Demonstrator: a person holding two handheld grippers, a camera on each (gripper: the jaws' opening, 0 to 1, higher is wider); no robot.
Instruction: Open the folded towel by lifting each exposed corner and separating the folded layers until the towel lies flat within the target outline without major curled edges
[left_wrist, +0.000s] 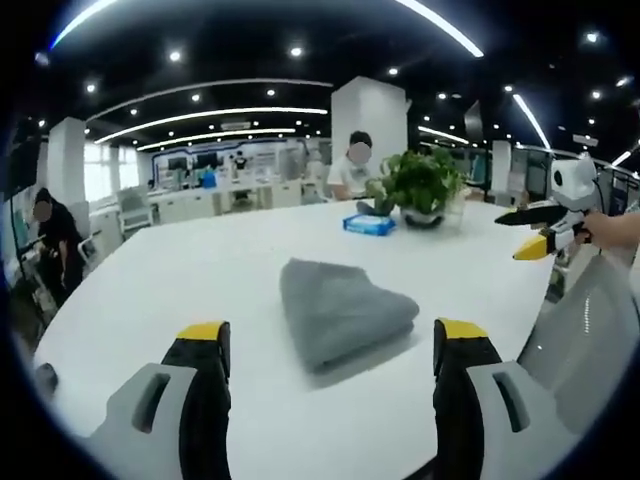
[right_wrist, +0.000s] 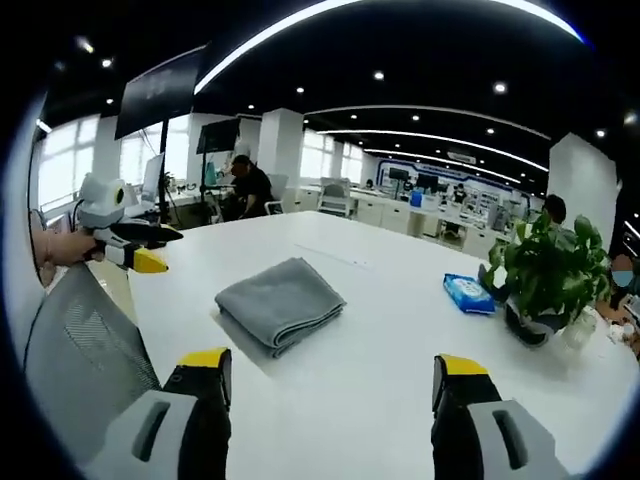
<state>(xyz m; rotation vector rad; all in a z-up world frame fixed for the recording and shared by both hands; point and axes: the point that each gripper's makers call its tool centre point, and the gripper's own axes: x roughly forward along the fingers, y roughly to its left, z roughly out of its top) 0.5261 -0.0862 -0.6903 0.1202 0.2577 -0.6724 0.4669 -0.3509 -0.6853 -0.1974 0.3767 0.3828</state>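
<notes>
A grey folded towel (left_wrist: 340, 310) lies on the white table (left_wrist: 200, 280), just ahead of my left gripper (left_wrist: 334, 345), which is open with its yellow-tipped jaws spread to either side of it and apart from it. In the right gripper view the towel (right_wrist: 280, 300) lies ahead and to the left of my open right gripper (right_wrist: 334, 365), with bare table between the jaws. The right gripper (left_wrist: 535, 235) hangs at the table's right edge in the left gripper view, held by a hand. The left gripper (right_wrist: 140, 248) appears at the left in the right gripper view.
A potted green plant (left_wrist: 420, 185) and a blue wipes pack (left_wrist: 368, 224) stand at the table's far side. A grey mesh chair back (right_wrist: 80, 350) is by the table edge. People sit and stand at desks beyond the table.
</notes>
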